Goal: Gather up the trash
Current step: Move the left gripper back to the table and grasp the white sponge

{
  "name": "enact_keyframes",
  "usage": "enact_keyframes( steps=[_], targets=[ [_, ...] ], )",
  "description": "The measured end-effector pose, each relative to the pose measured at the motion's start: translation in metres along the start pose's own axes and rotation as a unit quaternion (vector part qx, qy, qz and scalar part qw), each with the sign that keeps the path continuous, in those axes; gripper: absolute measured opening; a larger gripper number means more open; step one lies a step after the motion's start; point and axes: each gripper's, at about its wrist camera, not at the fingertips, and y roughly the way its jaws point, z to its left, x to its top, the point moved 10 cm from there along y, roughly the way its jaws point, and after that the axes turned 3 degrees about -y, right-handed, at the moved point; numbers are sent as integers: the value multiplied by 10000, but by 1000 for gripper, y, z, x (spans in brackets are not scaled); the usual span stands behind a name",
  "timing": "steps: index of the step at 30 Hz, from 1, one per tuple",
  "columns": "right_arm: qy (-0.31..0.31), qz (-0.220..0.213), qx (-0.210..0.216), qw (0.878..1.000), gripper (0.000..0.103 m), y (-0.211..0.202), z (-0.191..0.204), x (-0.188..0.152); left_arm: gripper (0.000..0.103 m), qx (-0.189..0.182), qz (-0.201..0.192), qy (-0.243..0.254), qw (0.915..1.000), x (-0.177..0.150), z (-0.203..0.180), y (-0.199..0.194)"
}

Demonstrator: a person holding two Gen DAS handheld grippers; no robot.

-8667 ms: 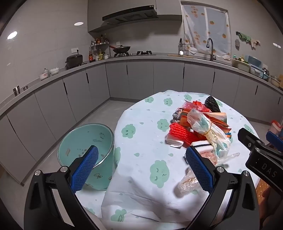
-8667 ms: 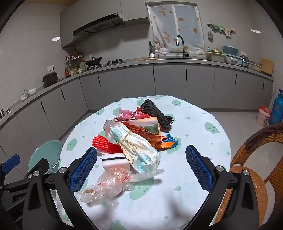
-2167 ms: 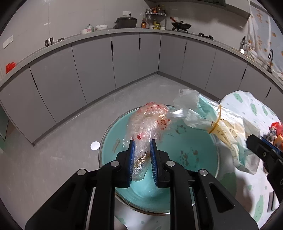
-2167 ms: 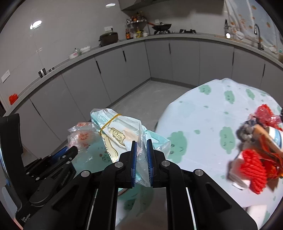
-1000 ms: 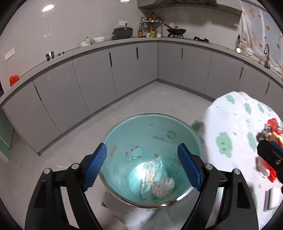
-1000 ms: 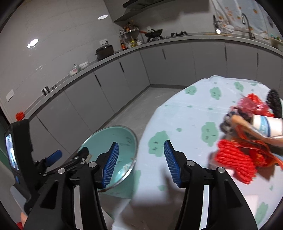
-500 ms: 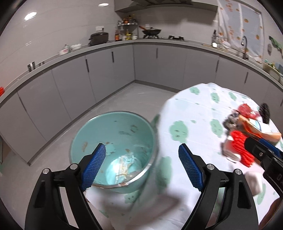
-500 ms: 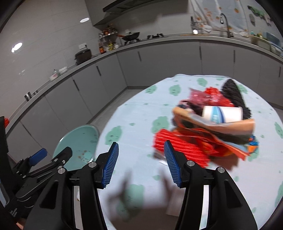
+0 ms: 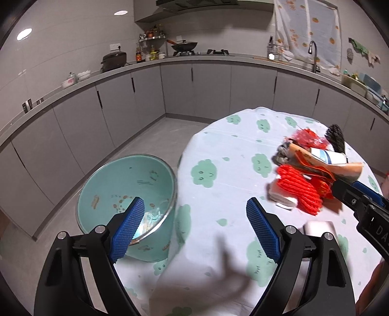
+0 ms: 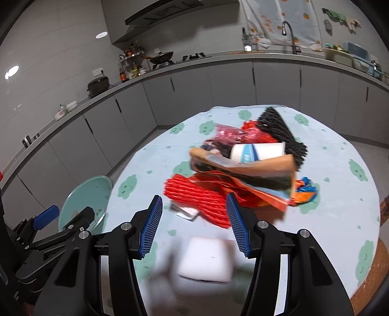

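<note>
Just below right claw (image 10: pixel 194 226), sponge (image 10: pixel 206 260)

Left gripper (image 9: pixel 194 226) wide open, right gripper (image 10: pixel 194 223) half open, both empty

Grey cabinets (image 9: pixel 116 107) run along grey-tiled walls under long counter (image 9: pixel 218 58). Range hood (image 9: pixel 194 3) above stove, wok (image 9: pixel 182 45) on it. Faucet (image 9: pixel 313 52) before curtained window (image 9: pixel 308 29). Recessed ceiling lights (image 9: pixel 24 34). Pale grey floor (image 9: pixel 145 143). Wicker chair (image 10: pixel 367 284) at table's right edge.
</note>
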Motion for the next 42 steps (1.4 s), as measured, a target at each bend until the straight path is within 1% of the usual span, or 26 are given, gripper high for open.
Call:
enact_keyframes(
  steps=[2, 6, 10, 16, 20, 24, 28, 32, 35, 37, 39, 42],
  targets=[
    [31, -5, -60, 10000, 55, -4, -9, -2, 85, -58, -10, 62, 10000, -1, -8, -3],
    [87, -36, -320, 9994, 55, -15, -40, -8, 85, -150, -21, 214, 9997, -4, -21, -7],
    [215, -34, -656, 9976, 55, -24, -78, -16, 85, -368, 37, 388, 9986, -12, -42, -9],
    [403, -5, -935, 9948, 55, -31, -119, -29, 85, -852, 215, 600, 9943, -26, -83, -8],
    [516, -19, -983, 9938, 55, -33, -132, -32, 85, -1114, 412, 749, 9901, -40, -112, -3],
    [569, -66, -1019, 9931, 55, -35, -142, -29, 85, -1131, 478, 961, 9878, -49, -135, 0],
    [706, -97, -1048, 9919, 55, -38, -154, -28, 85, -1283, 625, 1084, 9838, -58, -158, 3],
    [822, -82, -1052, 9910, 55, -38, -161, -28, 85, -1245, 685, 1215, 9824, -65, -171, 8],
    [828, -94, -1040, 9911, 55, -38, -160, -26, 83, -1202, 770, 1218, 9822, -70, -172, 13],
    [820, -115, -1033, 9912, 55, -39, -160, -26, 77, -1221, 863, 1209, 9813, -75, -173, 17],
    [827, -112, -1026, 9912, 55, -38, -160, -26, 68, -1304, 1027, 1156, 9793, -81, -174, 22],
    [867, -65, -1011, 9911, 55, -36, -161, -28, 58, -1407, 1248, 1023, 9768, -89, -171, 29]
  ],
)
